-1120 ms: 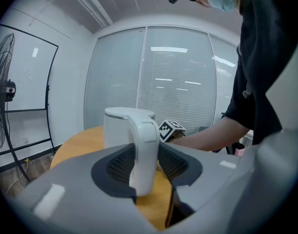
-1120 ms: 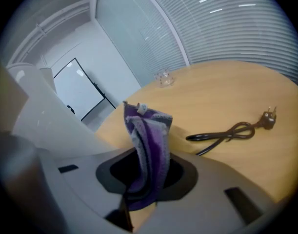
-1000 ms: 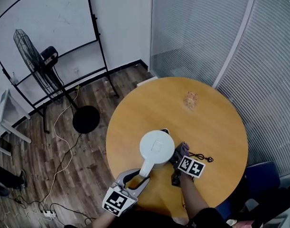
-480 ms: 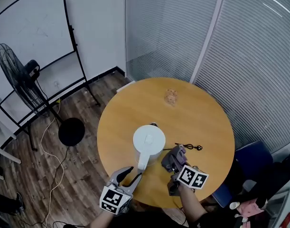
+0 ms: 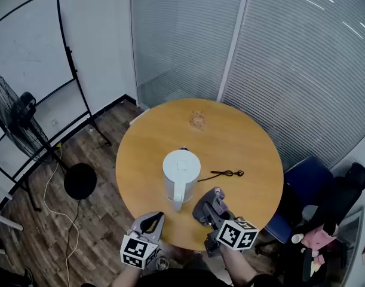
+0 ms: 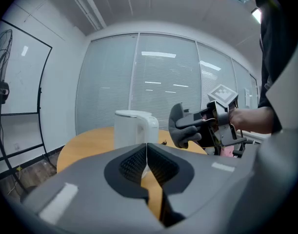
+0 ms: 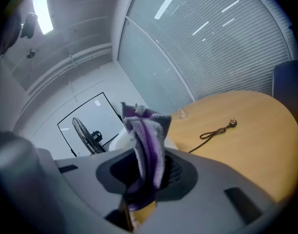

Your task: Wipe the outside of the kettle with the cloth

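Note:
The white kettle stands upright on the round wooden table, its handle turned to the near edge. My left gripper sits just short of that handle, shut with nothing between its pads; in the left gripper view the left gripper points at the kettle. My right gripper hovers right of the kettle, apart from it, shut on a grey and purple cloth. The cloth stands up from the jaws of the right gripper and hides most of the kettle.
A black cable lies on the table right of the kettle. A small clear object sits near the far edge. A blue chair is at the right, a fan and a whiteboard stand at the left, glass walls behind.
My left gripper was open around the kettle's handle; it has drawn back and shut empty. My right gripper with the cloth has left the kettle's side, moving up and toward the near edge.

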